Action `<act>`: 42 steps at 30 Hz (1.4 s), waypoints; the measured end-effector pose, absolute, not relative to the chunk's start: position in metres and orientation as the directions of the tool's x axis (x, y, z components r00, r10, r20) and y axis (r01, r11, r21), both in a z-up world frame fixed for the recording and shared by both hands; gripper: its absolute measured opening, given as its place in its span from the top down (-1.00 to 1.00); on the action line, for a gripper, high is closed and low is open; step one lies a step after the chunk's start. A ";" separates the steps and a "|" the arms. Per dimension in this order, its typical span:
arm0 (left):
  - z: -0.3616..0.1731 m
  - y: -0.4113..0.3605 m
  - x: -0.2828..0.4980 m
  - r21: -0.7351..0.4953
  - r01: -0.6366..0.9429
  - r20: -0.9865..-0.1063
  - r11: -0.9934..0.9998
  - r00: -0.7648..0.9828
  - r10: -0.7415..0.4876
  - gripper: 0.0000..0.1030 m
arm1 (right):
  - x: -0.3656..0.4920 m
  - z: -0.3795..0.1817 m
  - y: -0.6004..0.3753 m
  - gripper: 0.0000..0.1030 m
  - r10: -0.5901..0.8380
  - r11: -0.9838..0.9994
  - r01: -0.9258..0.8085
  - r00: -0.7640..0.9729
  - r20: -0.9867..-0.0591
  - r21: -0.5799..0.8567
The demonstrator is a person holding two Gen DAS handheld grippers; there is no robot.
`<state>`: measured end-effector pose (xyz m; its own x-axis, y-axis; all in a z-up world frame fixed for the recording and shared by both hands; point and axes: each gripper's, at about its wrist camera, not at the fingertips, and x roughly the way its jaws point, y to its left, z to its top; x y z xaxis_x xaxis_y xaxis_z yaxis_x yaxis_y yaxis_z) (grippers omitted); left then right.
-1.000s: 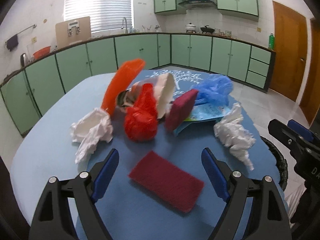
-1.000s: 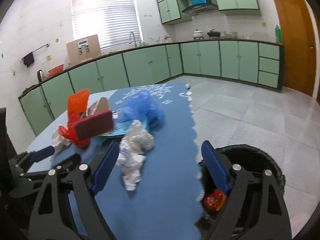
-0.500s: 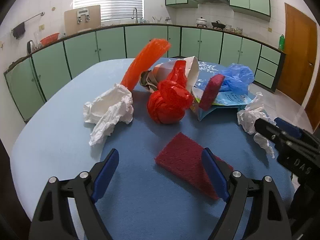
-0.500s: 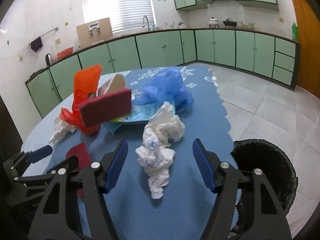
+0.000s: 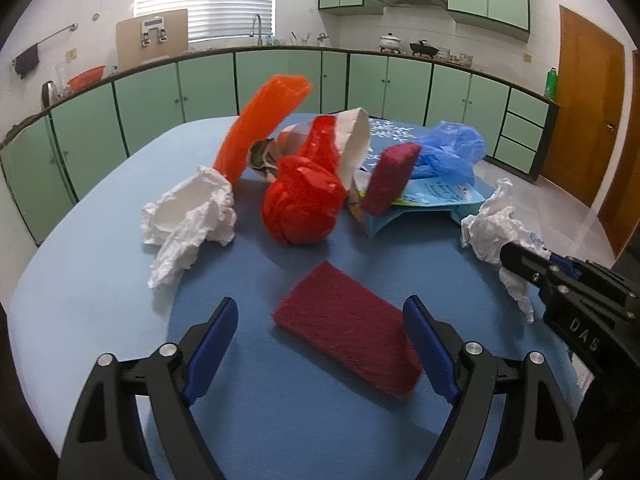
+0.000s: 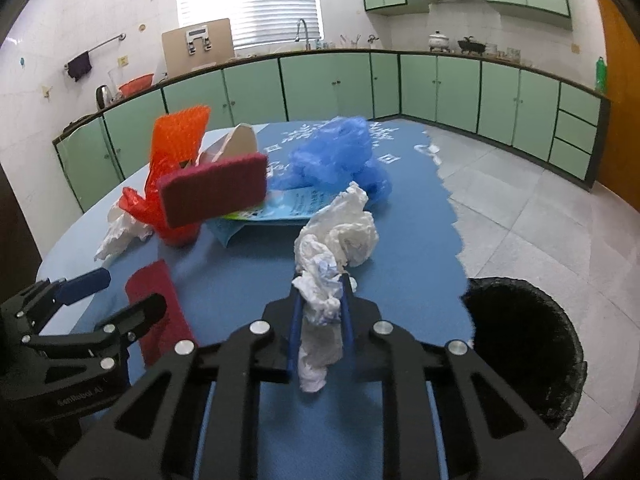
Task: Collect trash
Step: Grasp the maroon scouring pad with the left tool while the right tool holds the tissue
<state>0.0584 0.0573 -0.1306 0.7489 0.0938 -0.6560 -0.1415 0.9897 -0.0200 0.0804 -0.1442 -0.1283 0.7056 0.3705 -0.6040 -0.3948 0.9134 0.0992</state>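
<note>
At table's edge, right gripper [image 6: 322,300] jaws closing on crumpled white paper [image 6: 336,240], presumably for the black bin [image 6: 524,344] alongside. Left gripper [image 5: 320,344] spread wide, straddling the maroon scouring pad [image 5: 344,332].

On the black body of the right gripper [image 5: 576,304], at the right edge of the left wrist view, stand the raised letters "DAS". On the left gripper [image 6: 80,344], lower left of the right wrist view, runs small pale lettering, too faint to read surely. The blue leaflet [image 5: 436,194] and the blue tablecloth [image 6: 384,152] carry white print too small to read.
</note>
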 end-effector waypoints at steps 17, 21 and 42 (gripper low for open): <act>-0.141 0.031 0.072 -0.005 -0.172 -0.737 0.985 0.666 0.113 -0.67 | 0.076 -0.125 -0.162 0.69 0.370 0.920 -0.372 0.720 -0.587 0.124; -0.146 0.027 0.075 -0.001 -0.182 -0.758 0.983 0.641 0.118 -0.67 | 0.075 -0.125 -0.165 0.69 0.371 0.920 -0.372 0.720 -0.586 0.126; -0.141 0.067 0.062 -0.116 -0.210 -0.726 0.971 0.685 0.061 -0.09 | 0.070 -0.120 -0.160 0.69 0.376 0.916 -0.384 0.722 -0.581 0.116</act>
